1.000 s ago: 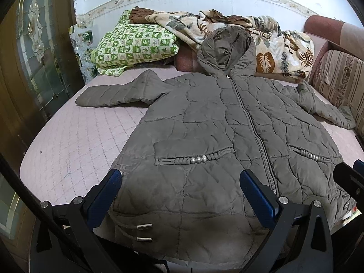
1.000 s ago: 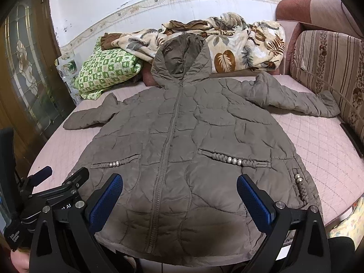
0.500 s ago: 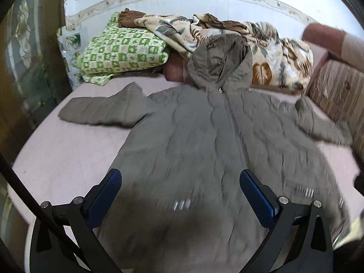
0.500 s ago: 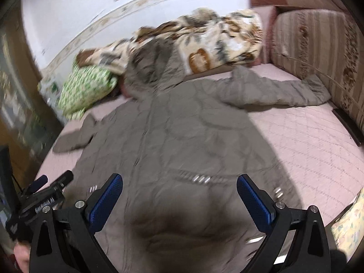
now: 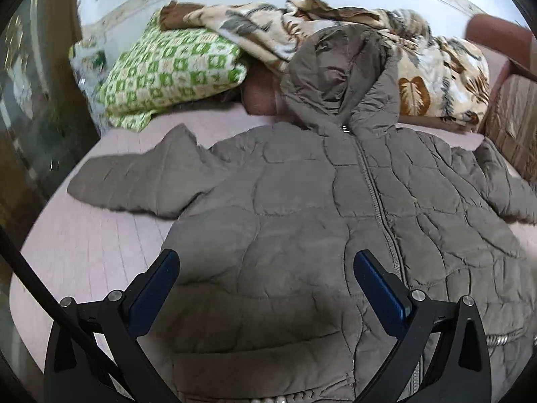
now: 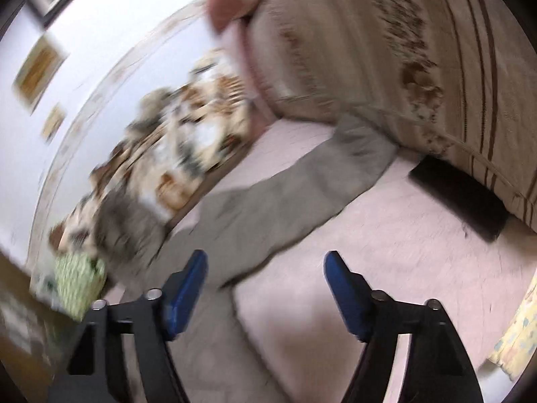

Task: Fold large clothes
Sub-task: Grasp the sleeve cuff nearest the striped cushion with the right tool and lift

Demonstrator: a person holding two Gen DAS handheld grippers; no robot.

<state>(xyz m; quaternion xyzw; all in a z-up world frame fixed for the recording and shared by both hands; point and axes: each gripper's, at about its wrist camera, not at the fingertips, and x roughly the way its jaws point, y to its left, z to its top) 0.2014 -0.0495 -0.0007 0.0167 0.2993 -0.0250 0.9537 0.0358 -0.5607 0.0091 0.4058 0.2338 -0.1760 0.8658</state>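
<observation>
A grey-brown quilted hooded coat (image 5: 302, 221) lies spread face up on the pink bed (image 5: 87, 255), zipped, with its hood (image 5: 339, 77) on the bedding at the back and its left sleeve (image 5: 141, 181) stretched out. My left gripper (image 5: 265, 282) is open and empty, hovering over the coat's left front. In the blurred right wrist view the coat's right sleeve (image 6: 302, 184) stretches toward the sofa. My right gripper (image 6: 265, 278) is open and empty above the sleeve's armpit end.
A green checked pillow (image 5: 171, 70) and a leaf-print blanket (image 5: 426, 74) are piled at the head of the bed. A striped sofa cushion (image 6: 386, 53) borders the right side, with a dark flat object (image 6: 459, 198) at its base. A wooden and glass door (image 5: 30, 100) stands at left.
Both grippers moved forward over the coat. The left one swung toward the left shoulder. The right one swung right and tilted toward the right sleeve, with heavy blur.
</observation>
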